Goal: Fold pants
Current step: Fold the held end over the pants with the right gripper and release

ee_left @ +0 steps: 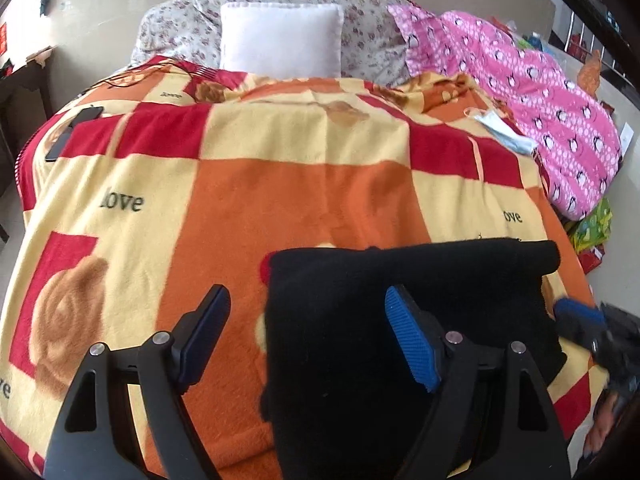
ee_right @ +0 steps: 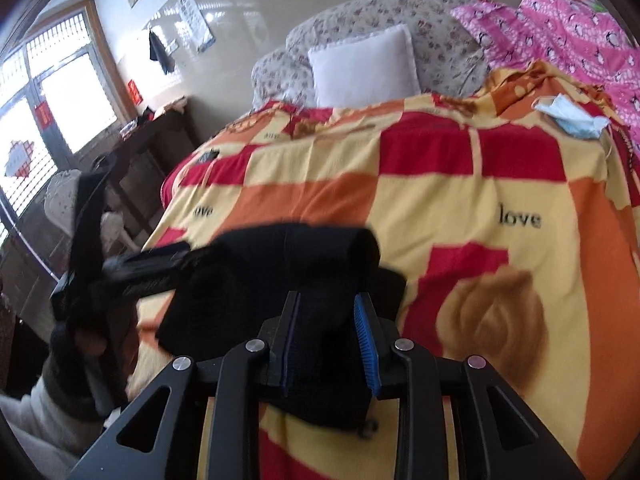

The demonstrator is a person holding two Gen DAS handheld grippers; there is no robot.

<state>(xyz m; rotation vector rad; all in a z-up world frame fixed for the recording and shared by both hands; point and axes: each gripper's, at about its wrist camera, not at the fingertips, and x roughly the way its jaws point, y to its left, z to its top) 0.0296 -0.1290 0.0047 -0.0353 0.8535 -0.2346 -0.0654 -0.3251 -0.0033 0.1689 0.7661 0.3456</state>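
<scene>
Black pants (ee_left: 400,320) lie folded on the orange, red and yellow blanket (ee_left: 280,200) near the bed's front edge. My left gripper (ee_left: 308,320) is open and empty, its left finger over the blanket and its right finger over the pants' left part. In the right wrist view the pants (ee_right: 288,264) show a rolled far fold. My right gripper (ee_right: 328,336) is shut on a thick bunch of the pants' near edge. The right gripper also shows at the right edge of the left wrist view (ee_left: 580,316), at the pants' right side.
A white pillow (ee_left: 280,44) and a floral quilt (ee_left: 360,8) lie at the head of the bed. A pink penguin-print blanket (ee_left: 540,92) and a blue face mask (ee_left: 504,128) lie at the right. A phone (ee_left: 84,116) lies far left. A dark table (ee_right: 152,144) stands left of the bed.
</scene>
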